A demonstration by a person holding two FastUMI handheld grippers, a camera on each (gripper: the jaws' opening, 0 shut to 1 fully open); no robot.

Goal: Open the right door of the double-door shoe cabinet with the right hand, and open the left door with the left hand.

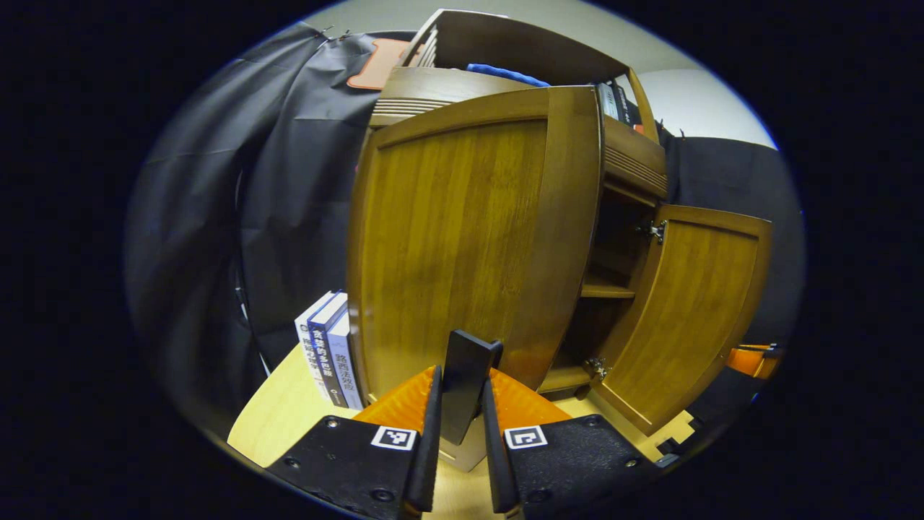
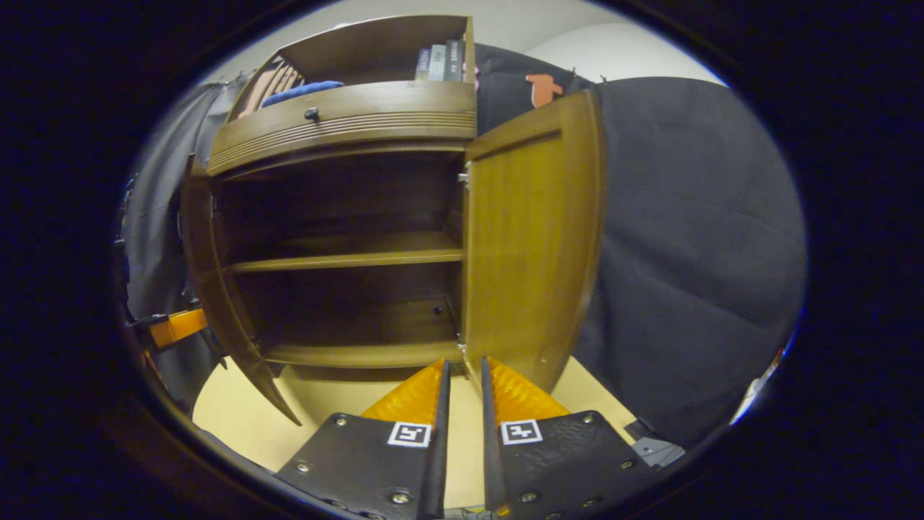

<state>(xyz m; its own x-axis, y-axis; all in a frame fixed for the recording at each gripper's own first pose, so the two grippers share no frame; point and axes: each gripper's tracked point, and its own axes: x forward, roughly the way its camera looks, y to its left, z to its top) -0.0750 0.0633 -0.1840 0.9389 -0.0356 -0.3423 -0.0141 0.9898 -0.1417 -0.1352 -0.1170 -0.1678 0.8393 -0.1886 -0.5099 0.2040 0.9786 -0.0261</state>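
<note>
Both tongs show at the bottom of their own views. Left gripper point(image 1: 462, 404) pinches a dark, flat, upright handle point(image 1: 465, 383) between its two ribbed fingers point(image 1: 432, 426); the handle stands at the near edge of the left door point(image 1: 462, 238), low down. Right gripper point(image 2: 462, 404) has its fingers drawn close with a narrow gap between them, pinching nothing, its tips just near the lower edge of the right door point(image 2: 530, 245).

The shoe cabinet point(image 2: 339, 130) is of brown wood with a smooth, slightly glossy grain. Its two doors are tall framed panels, long axis upright, and both stand swung outward on metal hinges point(image 1: 655, 231). Seen from the right gripper view, the left door is edge-on at the far left and the right door faces out to the right. Inside run two wooden shelves point(image 2: 346, 256), level and bare. Above the opening sits one drawer with a ribbed front and a small dark round knob point(image 2: 312, 113). On top lies a blue cloth point(image 2: 299, 90) beside three upright books point(image 2: 439, 61).

Three more books point(image 1: 328, 347) stand upright left of the cabinet on the pale, smooth wooden table point(image 1: 281, 419).
</note>
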